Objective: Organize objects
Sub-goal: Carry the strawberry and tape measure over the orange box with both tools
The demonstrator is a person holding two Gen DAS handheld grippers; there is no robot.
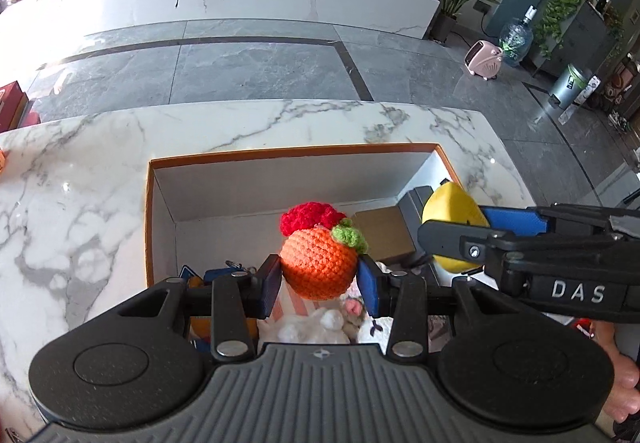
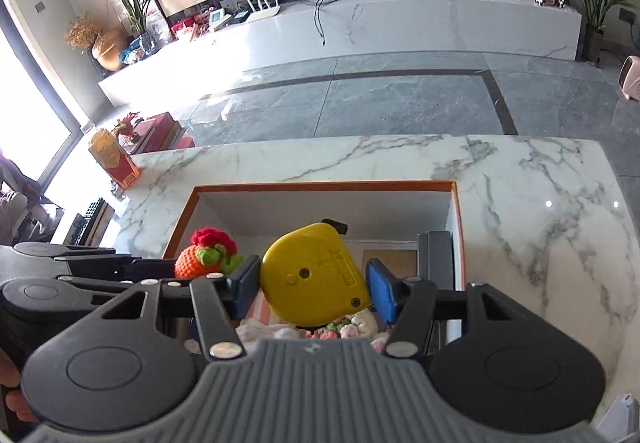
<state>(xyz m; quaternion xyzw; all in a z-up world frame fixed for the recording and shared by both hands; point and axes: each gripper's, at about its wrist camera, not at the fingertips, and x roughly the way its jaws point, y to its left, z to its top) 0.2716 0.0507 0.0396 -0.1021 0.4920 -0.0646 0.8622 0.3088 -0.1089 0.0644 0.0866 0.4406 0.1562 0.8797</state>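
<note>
An orange-edged white box (image 1: 149,211) stands on the marble table; it also shows in the right wrist view (image 2: 320,185). My left gripper (image 1: 319,275) is shut on an orange crochet fruit (image 1: 318,263) with a red and green top, held above the box. My right gripper (image 2: 314,283) is shut on a yellow tape measure (image 2: 316,279), also above the box. In the left wrist view the right gripper (image 1: 472,231) comes in from the right with the tape measure (image 1: 450,207). In the right wrist view the crochet fruit (image 2: 196,263) sits at the left.
The box holds a brown box (image 1: 384,235), grey items (image 2: 438,255), a blue item (image 1: 218,275) and soft white and pink toys (image 1: 320,323). An orange bottle (image 2: 114,159) stands at the table's far left corner. The grey tiled floor and a white TV bench lie beyond.
</note>
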